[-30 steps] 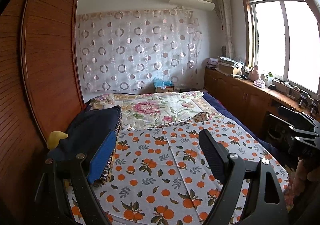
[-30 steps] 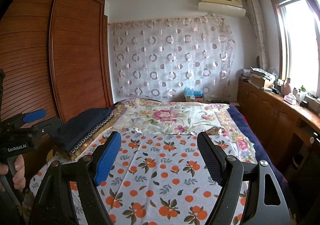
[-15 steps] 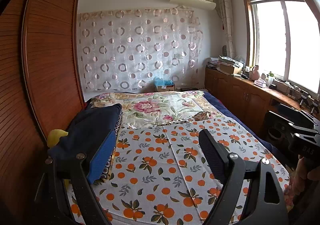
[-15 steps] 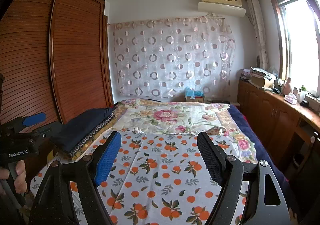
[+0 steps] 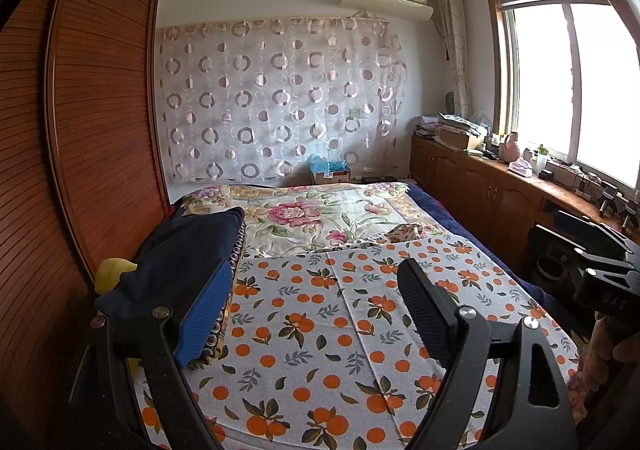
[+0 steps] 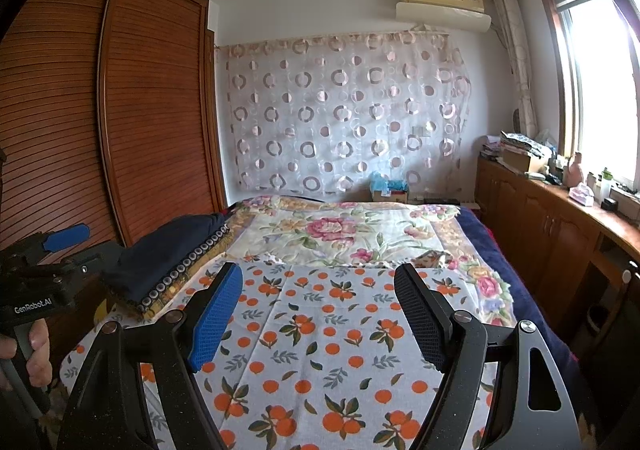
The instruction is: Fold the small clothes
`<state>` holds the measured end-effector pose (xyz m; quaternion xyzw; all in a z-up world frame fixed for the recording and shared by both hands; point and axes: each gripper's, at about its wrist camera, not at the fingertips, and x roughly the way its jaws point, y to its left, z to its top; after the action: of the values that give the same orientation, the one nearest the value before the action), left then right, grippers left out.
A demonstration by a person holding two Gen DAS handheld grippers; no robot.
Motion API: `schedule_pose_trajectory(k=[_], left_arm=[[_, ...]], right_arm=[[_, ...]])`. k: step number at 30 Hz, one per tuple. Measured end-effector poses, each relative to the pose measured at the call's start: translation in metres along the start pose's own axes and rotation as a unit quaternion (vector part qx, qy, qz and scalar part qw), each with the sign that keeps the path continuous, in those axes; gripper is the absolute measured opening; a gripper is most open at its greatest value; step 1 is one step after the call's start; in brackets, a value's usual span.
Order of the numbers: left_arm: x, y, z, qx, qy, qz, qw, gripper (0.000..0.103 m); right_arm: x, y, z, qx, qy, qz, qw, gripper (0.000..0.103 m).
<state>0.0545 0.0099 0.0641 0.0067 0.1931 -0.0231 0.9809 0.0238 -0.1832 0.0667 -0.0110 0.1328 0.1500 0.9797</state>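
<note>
- My left view looks from the foot of the bed (image 5: 320, 350) toward the curtain (image 5: 280, 101), held above the sheet, nearer the wardrobe (image 5: 80, 129).
- My right view faces the same way from farther right, at much the same height.
- Each view has its own claw low in the foreground: left claw (image 5: 316, 314), right claw (image 6: 318, 318).
- Both share the bed, curtain, wardrobe, dark pile (image 5: 180, 258) and window-side cabinets (image 5: 480, 185).
- Each catches the other claw at its edge.

Folded clothes (image 5: 176, 262) lie on the bed's (image 5: 320, 330) left edge (beside the wardrobe (image 5: 92, 121)).
</note>
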Motion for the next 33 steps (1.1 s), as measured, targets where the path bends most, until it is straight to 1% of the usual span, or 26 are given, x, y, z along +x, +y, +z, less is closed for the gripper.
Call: schedule_pose_trajectory(k=[33], left_arm=[[-0.0004,0.0013,-0.0008,0.0,-0.001,0.001,1.0,0.085]], right_arm=[[-0.0005,0.0004,-0.0004,0.0,0.0,0.0,1.0,0.08]])
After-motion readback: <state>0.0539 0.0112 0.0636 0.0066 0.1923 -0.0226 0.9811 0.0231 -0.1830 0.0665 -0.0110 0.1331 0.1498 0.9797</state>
